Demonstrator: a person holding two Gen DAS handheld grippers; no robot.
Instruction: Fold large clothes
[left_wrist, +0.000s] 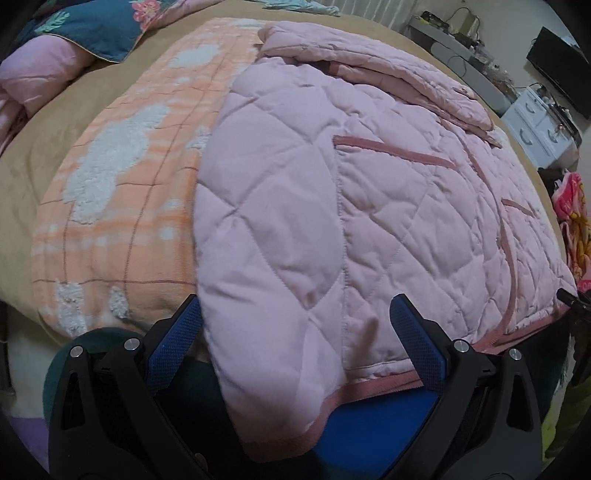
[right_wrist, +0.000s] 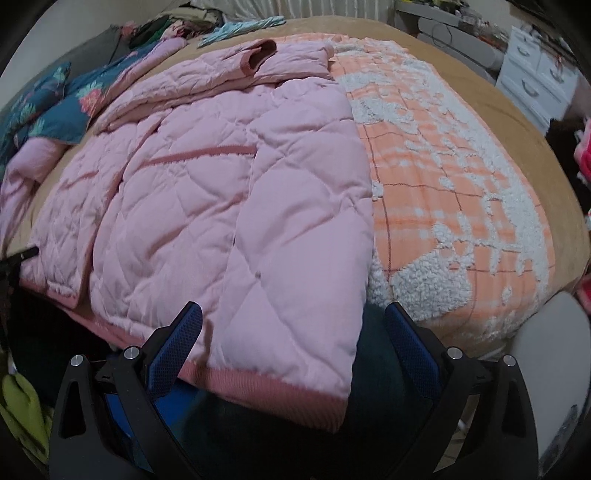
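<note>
At the near edge of the bed, both tools hover with fingers spread wide and nothing pinched: the left gripper (left_wrist: 295, 332) straddles one hem corner of the pink quilted jacket (left_wrist: 332, 206), the right gripper (right_wrist: 293, 334) the other hem corner. The jacket lies flat across the near half of the bed, its ribbed hem (right_wrist: 258, 391) drooping just over the near edge. A side panel looks already turned in over the body, and farther back a sleeve (right_wrist: 236, 62) lies folded across the top, so I judge the fold partly done, with the hem-to-collar fold left. Beside it an orange fleecy blanket (right_wrist: 461, 177) crowds one flank. Toward the far edge the tan bedsheet (left_wrist: 221, 14) is bare; bedding (left_wrist: 85, 29) heaps at a far corner.
</note>
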